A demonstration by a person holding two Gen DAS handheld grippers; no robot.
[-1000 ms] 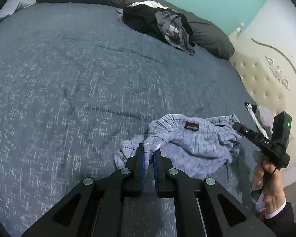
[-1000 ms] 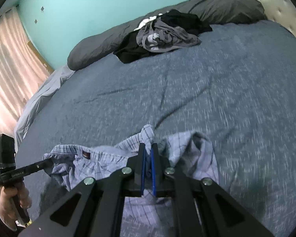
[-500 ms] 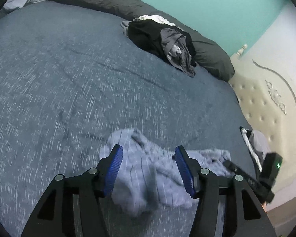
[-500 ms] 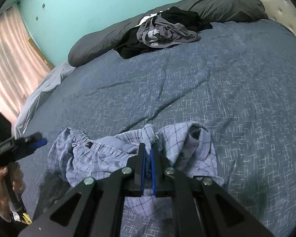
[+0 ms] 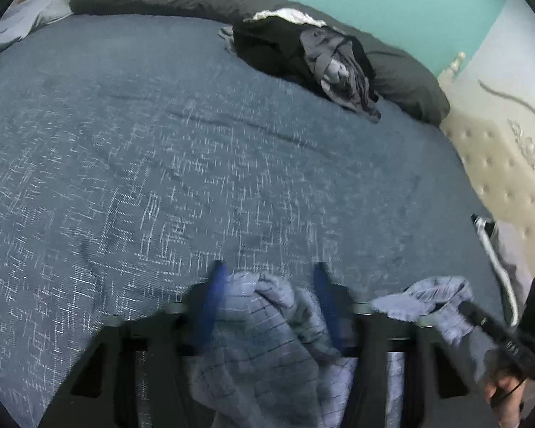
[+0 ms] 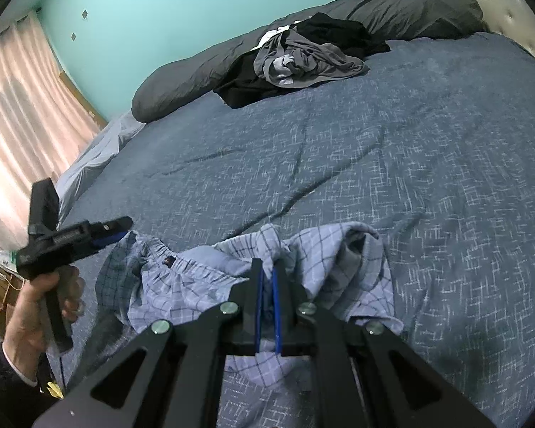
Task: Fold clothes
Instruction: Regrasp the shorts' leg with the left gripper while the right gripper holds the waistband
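Item: light blue checked shorts (image 6: 203, 281), crumpled at the near edge of a bed.

Right gripper (image 6: 266, 278): jaws pressed together, pinching a bunched fold of the shorts. Left gripper (image 5: 267, 306): jaws spread wide, fabric lying loose between them, blurred. A hand (image 6: 35, 306) holds its handle. Blue patterned bedspread (image 6: 392, 149): bare across the middle. Pile of dark and grey clothes (image 6: 303, 57): far side, resting against a long grey pillow (image 6: 182, 78). Beyond: turquoise wall (image 6: 167, 10), pink curtain (image 6: 14, 107), tufted cream headboard (image 5: 499, 171).
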